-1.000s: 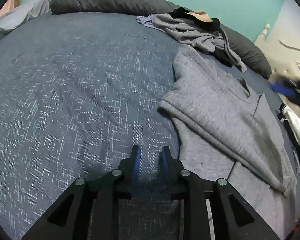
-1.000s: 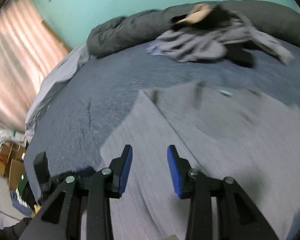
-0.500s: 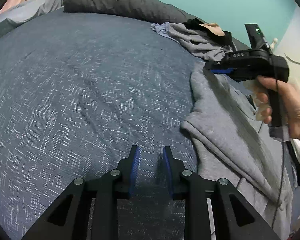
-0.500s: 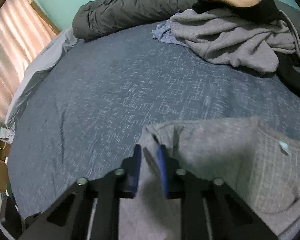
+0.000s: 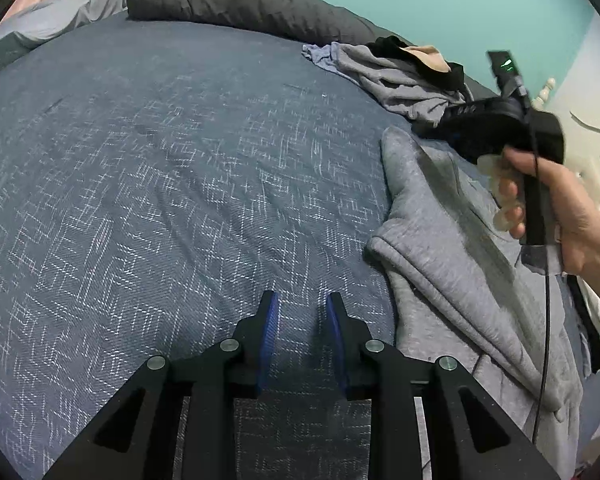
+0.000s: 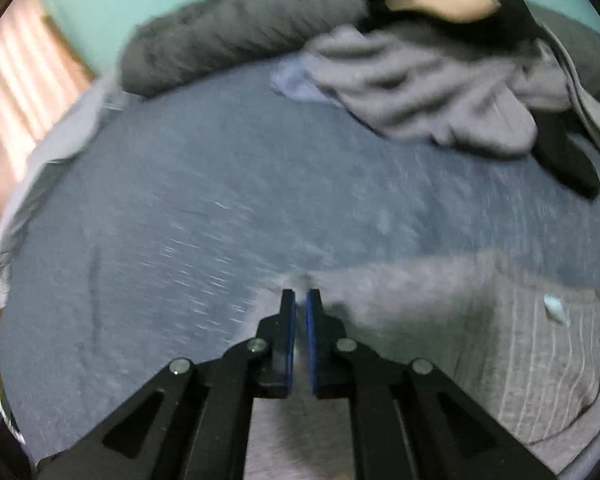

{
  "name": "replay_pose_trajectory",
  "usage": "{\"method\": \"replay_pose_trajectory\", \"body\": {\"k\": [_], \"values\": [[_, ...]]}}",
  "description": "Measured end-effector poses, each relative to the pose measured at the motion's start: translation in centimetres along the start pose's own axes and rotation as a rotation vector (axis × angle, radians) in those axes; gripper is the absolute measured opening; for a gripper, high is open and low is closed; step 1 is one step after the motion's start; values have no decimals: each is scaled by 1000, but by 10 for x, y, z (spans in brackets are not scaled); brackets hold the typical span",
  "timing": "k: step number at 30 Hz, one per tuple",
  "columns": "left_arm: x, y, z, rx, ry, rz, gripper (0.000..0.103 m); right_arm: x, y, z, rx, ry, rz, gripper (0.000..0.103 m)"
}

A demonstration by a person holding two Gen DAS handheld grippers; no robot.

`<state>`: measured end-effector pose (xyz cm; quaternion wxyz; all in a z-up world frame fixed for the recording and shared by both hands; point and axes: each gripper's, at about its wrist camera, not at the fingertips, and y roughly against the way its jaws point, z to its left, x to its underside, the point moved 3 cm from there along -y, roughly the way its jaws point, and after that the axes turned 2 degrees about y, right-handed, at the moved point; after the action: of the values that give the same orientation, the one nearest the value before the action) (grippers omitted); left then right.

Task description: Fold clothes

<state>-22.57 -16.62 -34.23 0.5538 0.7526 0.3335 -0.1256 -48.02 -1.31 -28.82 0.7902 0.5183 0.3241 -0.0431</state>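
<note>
Right wrist view is blurred, yet the right claw (image 6: 300, 304) shows its blue pads nearly together, pinching a fold of the grey sweatshirt (image 6: 480, 320) at the garment's near left corner; the rest of the sweatshirt spreads to the right of that claw on the blue bedspread (image 6: 180, 208). Beyond it, towards the teal wall, lies a heap of clothes (image 6: 428, 80) with a dark duvet (image 6: 236, 36) bunched to its left. From the left wrist view, the left claw (image 5: 300, 312) hangs over bare bedspread, its pads apart with nothing between them, and the jaws have just been opening a little. The sweatshirt lies to the right of this claw, just beside it, and a hand (image 5: 564, 216) grips the right claw's handle above the garment.
</note>
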Motion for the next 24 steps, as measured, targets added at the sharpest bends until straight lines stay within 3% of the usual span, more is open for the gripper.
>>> {"method": "replay_pose_trajectory", "body": {"k": [4,7,10,17,22,24], "values": [[2,2,-1,11,3,3,35,-1,0,22,-88,60,-3,5],[1,1,-1,16,1,6,35,3,-29,17,-20,55,85,5],[-1,0,0,17,0,6,35,2,-42,1,10,-5,104,4],[0,3,0,17,-1,10,35,-2,32,-13,-12,-19,-37,5],[5,12,-3,31,-5,19,37,25,92,-22,-56,-46,-30,8],[7,15,-7,36,-21,26,39,51,119,-31,-41,-79,-3,16]]}}
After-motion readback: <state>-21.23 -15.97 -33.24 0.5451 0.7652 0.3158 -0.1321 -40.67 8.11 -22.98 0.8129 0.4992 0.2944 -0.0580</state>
